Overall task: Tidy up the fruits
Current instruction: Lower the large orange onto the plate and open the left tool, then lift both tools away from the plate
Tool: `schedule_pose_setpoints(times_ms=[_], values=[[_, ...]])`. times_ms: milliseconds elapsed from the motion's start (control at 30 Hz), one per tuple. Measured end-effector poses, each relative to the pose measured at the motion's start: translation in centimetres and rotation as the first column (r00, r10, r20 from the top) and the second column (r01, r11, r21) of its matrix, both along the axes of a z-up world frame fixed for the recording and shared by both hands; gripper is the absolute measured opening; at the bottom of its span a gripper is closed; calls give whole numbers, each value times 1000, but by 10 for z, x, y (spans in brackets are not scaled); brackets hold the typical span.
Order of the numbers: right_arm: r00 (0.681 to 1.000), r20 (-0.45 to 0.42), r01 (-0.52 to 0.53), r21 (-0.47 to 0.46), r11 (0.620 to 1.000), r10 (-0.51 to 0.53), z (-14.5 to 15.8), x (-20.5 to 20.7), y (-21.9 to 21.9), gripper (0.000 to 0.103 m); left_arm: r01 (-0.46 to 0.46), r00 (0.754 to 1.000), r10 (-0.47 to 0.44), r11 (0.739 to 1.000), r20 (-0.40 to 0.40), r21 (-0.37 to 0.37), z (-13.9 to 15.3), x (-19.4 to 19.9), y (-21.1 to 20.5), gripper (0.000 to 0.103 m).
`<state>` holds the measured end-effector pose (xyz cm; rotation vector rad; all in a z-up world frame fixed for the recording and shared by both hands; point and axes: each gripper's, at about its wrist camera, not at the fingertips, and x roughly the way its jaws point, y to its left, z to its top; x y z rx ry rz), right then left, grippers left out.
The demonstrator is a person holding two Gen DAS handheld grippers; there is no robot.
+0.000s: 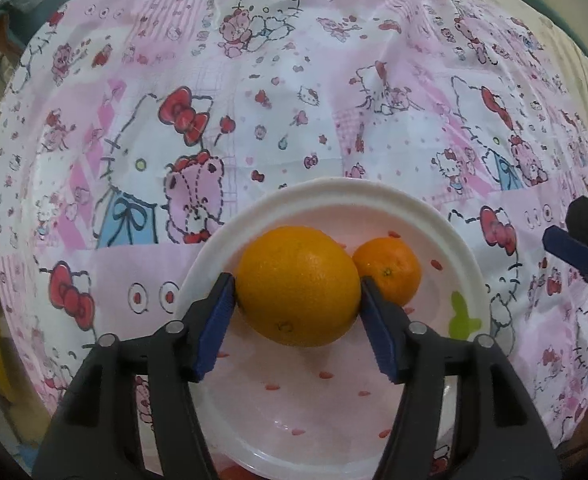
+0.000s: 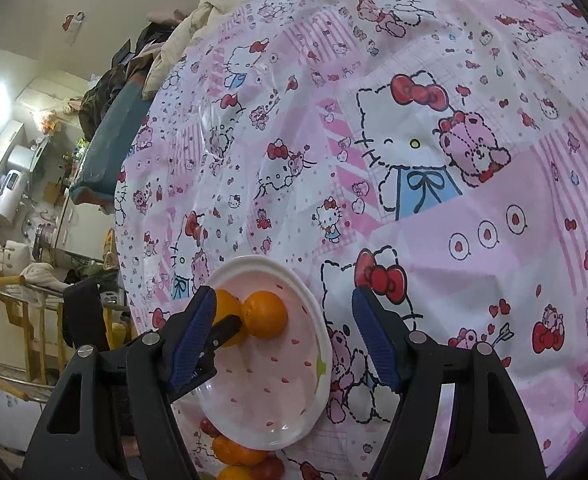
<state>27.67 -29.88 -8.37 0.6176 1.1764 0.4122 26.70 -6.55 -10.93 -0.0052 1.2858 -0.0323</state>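
A white plate [image 1: 433,216] with small red hearts lies on the pink cartoon-print tablecloth. On it sit a large orange [image 1: 297,286] and a smaller tangerine [image 1: 387,270], touching. My left gripper [image 1: 297,300] is shut on the large orange, one blue pad on each side, over the plate. In the right wrist view the plate [image 2: 317,344], the tangerine [image 2: 265,314] and the partly hidden large orange [image 2: 224,304] show at lower left. My right gripper [image 2: 284,332] is open and empty, above the plate's right part.
More oranges [image 2: 236,454] and a red fruit [image 2: 268,468] lie just beyond the plate's near edge. The tablecloth [image 2: 453,160] spreads wide to the far side. A cluttered room with shelves and wooden rails lies off the table's left edge [image 2: 34,240].
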Motion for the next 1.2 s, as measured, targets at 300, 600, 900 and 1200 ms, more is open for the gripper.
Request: schedule_pose_setpoints(times_ms=[300, 600, 900, 1200], values=[[1000, 4, -12, -16, 1000, 13, 0, 0, 4, 73, -26, 998, 25, 999, 61, 22, 13, -7, 6, 87], [999, 21, -29, -42, 999, 30, 6, -6, 9, 73, -50, 993, 48, 999, 107, 11, 30, -18, 12, 87], [997, 45, -59, -58, 997, 62, 21, -34, 14, 73, -68, 989, 69, 998, 128, -11, 50, -37, 21, 87], [996, 46, -81, -39, 996, 83, 30, -89, 18, 73, -105, 984, 104, 994, 146, -3, 72, -87, 37, 87]])
